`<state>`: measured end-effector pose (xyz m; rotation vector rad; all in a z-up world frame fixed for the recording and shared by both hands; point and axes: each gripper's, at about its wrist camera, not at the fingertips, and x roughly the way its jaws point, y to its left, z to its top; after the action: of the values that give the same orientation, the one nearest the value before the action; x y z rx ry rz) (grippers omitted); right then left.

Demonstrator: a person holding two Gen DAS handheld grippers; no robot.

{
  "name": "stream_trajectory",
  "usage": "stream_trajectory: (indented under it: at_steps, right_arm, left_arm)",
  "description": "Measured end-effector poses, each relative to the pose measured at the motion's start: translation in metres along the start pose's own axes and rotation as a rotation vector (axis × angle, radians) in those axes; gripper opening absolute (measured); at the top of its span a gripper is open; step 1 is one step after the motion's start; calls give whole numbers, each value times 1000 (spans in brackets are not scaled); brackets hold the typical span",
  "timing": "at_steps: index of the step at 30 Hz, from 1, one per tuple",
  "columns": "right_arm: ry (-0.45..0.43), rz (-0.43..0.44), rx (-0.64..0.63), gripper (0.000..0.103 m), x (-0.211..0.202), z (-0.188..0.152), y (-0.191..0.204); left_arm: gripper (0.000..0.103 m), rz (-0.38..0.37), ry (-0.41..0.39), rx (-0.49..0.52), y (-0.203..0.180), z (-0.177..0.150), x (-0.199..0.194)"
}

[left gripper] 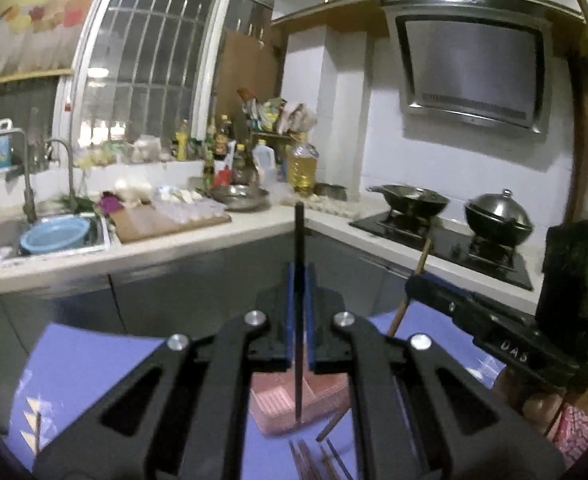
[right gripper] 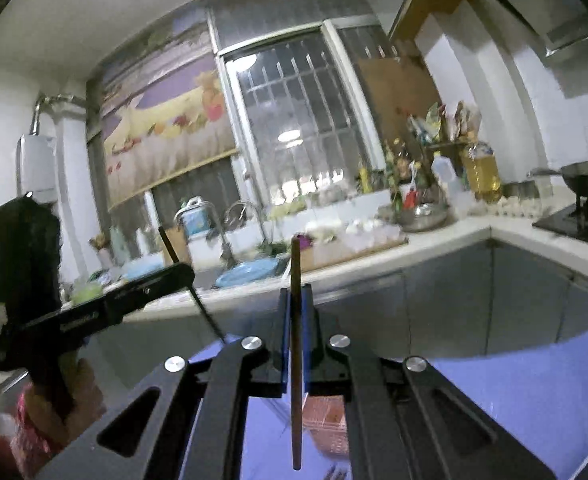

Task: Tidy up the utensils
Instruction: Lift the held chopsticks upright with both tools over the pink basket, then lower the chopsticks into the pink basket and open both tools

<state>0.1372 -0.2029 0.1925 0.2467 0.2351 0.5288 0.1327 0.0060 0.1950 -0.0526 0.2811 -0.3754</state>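
Note:
My left gripper is shut on a dark chopstick that stands upright between the blue pads, raised above the table. My right gripper is shut on a brown chopstick, also upright. Below both lies a pink slatted utensil tray on the blue table surface; it also shows in the right wrist view. Several loose chopsticks lie on the table in front of the tray. The right gripper appears in the left wrist view, the left gripper in the right wrist view.
A kitchen counter runs behind, with a sink holding a blue basin, a cutting board, bottles and a large oil jug. A gas stove with a wok and a lidded pot stands at the right.

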Motion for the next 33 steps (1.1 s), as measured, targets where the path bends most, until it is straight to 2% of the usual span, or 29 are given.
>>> stream_trajectory:
  at_steps: [5, 9, 14, 17, 21, 24, 26, 28, 31, 33]
  right_arm:
    - [6, -44, -22, 5, 44, 8, -12]
    - [38, -71, -58, 5, 68, -8, -19]
    - [84, -79, -30, 5, 81, -36, -33]
    - [109, -72, -2, 6, 86, -49, -39]
    - [176, -65, 106, 9, 90, -62, -51]
    - [205, -65, 143, 26, 88, -62, -50]
    - [170, -76, 133, 51, 77, -59, -44]
    - [116, -87, 122, 65, 62, -55, -37]
    - [82, -76, 116, 77, 39, -50, -28]
    - [62, -83, 134, 91, 17, -55, -21]
  left_arm:
    - [4, 60, 33, 17, 8, 4, 45]
    - [4, 63, 55, 8, 18, -2, 65]
    - [4, 61, 96, 13, 22, -16, 83]
    - [4, 50, 155, 7, 22, -32, 99]
    - [8, 98, 272, 31, 18, -61, 119]
    - [14, 104, 304, 14, 21, -71, 120]
    - [20, 107, 297, -15, 24, -72, 113]
    - [32, 110, 270, -44, 27, -70, 98]
    - [36, 108, 229, -78, 29, -69, 72]
    - [36, 93, 214, -81, 27, -74, 51]
